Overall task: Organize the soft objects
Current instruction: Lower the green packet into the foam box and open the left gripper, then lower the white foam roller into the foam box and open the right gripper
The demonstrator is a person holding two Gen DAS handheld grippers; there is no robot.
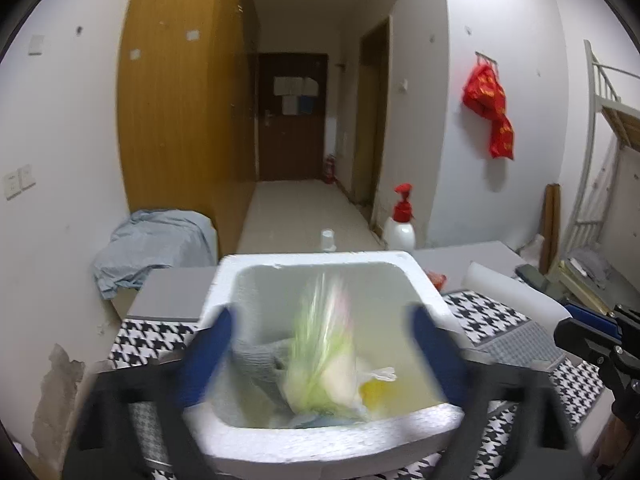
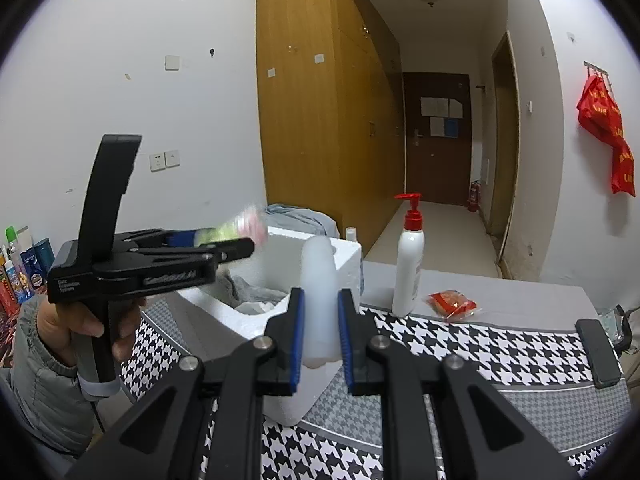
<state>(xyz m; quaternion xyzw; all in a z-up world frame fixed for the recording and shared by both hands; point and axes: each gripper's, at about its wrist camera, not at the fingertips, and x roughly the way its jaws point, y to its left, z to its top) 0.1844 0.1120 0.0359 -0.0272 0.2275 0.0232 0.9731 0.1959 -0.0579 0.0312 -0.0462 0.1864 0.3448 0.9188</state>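
A blurred green-white bag (image 1: pixel 324 344) is smearing above the white foam box (image 1: pixel 416 276), between the left hand-held gripper's (image 1: pixel 320 354) wide-apart fingers; the right hand-held gripper (image 2: pixel 320 334) is clamping a translucent white roll (image 2: pixel 318 300) beside the box.

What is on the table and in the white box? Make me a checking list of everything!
Surface: table with a black-and-white checked cloth.
Job's things: white foam box holding grey cloth; a blurred green-and-white bag is over it.
Clutter: pump bottle, red packet, translucent roll.
Grippers: left gripper open wide around the bag; right gripper shut on the translucent roll.
Cables: a thin one below the hand.
Surroundings: wooden wardrobe, hallway door, red bag on the wall.
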